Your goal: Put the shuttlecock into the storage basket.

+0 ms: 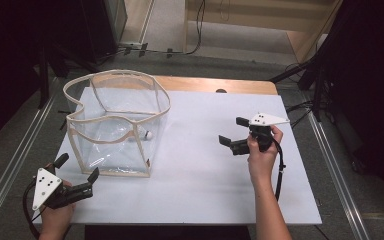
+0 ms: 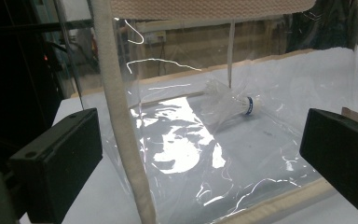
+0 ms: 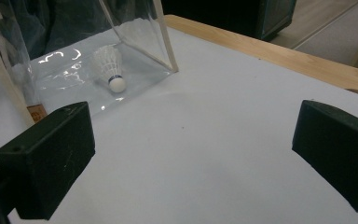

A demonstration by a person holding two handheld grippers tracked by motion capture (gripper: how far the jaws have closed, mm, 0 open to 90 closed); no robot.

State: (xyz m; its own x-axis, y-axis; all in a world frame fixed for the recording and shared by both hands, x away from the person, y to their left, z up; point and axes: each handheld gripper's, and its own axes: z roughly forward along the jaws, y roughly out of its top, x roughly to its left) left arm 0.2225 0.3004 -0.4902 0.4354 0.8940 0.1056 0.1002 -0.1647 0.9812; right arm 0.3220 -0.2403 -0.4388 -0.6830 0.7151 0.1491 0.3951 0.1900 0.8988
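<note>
A clear plastic bag point(image 1: 117, 74) with beige fabric trim stands open on the left of the white table top point(image 1: 205, 175). A white shuttlecock point(image 1: 148, 134) lies on its side inside, near the bag's right wall. My left gripper point(image 1: 78, 167) is open just off the bag's near left corner, nothing between its jaws. In the left gripper view the bag's corner trim point(image 2: 121, 130) is close in front and the shuttlecock point(image 2: 233, 105) shows through the plastic. My right gripper point(image 1: 231, 130) is open over bare table, right of the bag. The right gripper view shows the shuttlecock point(image 3: 110, 67) behind the bag wall point(image 3: 165, 37).
A wooden table edge point(image 1: 215, 84) runs along the back, beyond the white top. Dark stands and cables point(image 1: 310, 75) line the floor at the right and the back. Metal rails point(image 1: 10, 165) flank the table on both sides.
</note>
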